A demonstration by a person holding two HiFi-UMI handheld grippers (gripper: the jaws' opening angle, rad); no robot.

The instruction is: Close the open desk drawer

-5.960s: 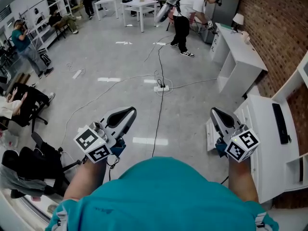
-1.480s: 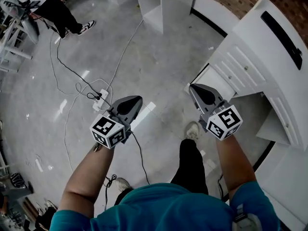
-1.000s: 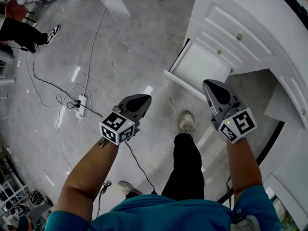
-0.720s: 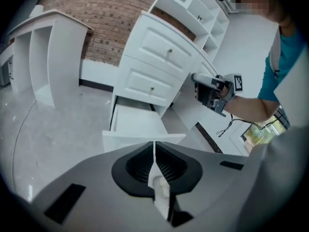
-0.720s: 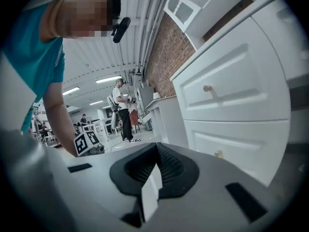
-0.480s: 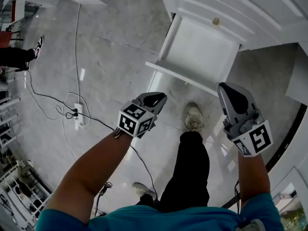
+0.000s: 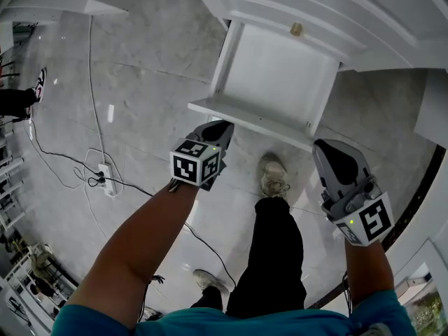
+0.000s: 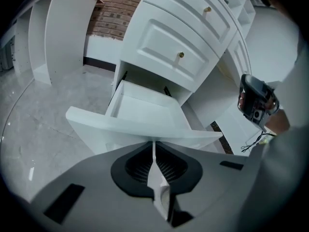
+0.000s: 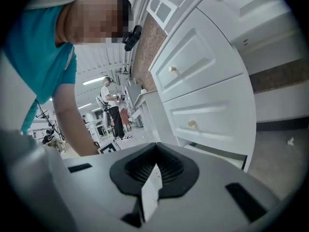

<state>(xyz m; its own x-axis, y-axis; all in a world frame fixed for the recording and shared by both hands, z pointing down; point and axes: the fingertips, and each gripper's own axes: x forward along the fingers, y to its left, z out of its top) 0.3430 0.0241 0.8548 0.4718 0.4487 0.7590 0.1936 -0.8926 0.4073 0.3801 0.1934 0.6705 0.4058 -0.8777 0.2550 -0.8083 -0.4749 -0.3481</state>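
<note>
left gripper (image 7: 220, 127) clenched empty, tip was at front of open drawer (image 7: 278, 75) | right gripper (image 7: 327, 152) clenched empty, clear | step was best done pushing squarely mid-panel

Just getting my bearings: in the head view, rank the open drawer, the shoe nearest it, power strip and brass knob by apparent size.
1. open drawer
2. shoe
3. power strip
4. brass knob
Knob sits nearer the camera than floor items; looks only.
</note>
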